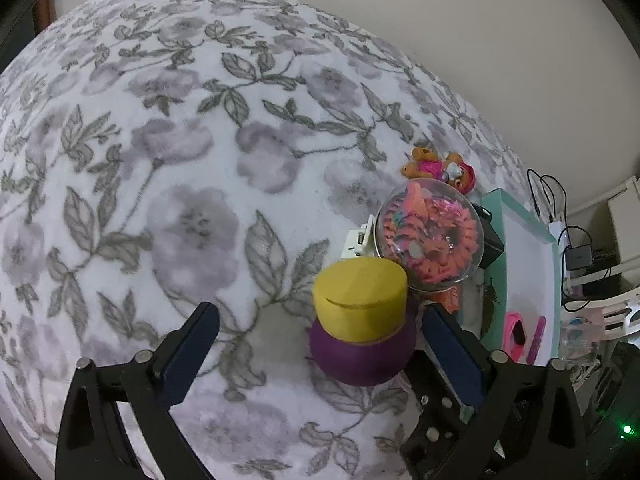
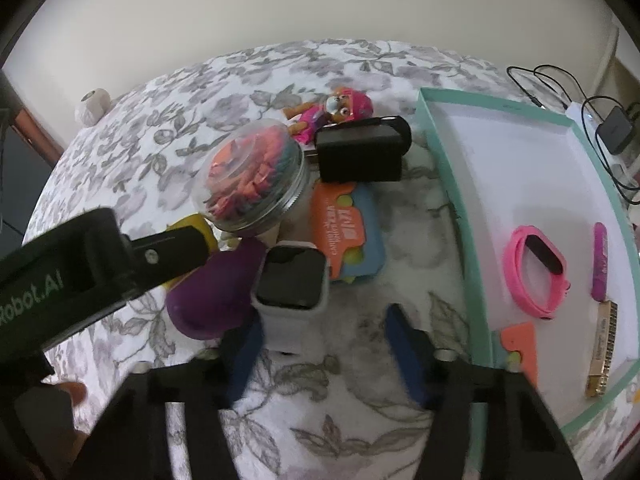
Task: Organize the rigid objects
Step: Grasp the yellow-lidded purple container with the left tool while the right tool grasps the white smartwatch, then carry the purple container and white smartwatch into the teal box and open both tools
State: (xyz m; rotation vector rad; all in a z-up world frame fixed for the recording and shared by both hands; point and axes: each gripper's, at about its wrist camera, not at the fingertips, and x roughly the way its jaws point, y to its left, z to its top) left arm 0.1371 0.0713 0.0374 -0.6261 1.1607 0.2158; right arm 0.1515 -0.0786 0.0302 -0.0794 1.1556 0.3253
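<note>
A purple pot with a yellow lid point(image 1: 360, 320) stands on the flowered bedspread between the fingers of my left gripper point(image 1: 320, 312). That gripper is open, and the pot sits close to its right finger without being gripped. The same pot point(image 2: 208, 300) shows in the right wrist view behind the left gripper's black body point(image 2: 80, 272). A white smartwatch point(image 2: 292, 276) lies just ahead of my right gripper point(image 2: 324, 316). Its strap runs beside the left finger point(image 2: 244, 352); the right finger stands clear of it, with bedspread showing in the gap.
A teal box point(image 2: 440, 160) at the right holds a pink fitness band point(image 2: 536, 272), a purple stick point(image 2: 600, 260), a harmonica point(image 2: 602, 352) and an orange card. A jar of coloured pieces point(image 2: 256, 176), a black charger point(image 2: 360, 152), an orange-blue card pack point(image 2: 348, 232) and a toy figure point(image 2: 332, 112) crowd behind the watch.
</note>
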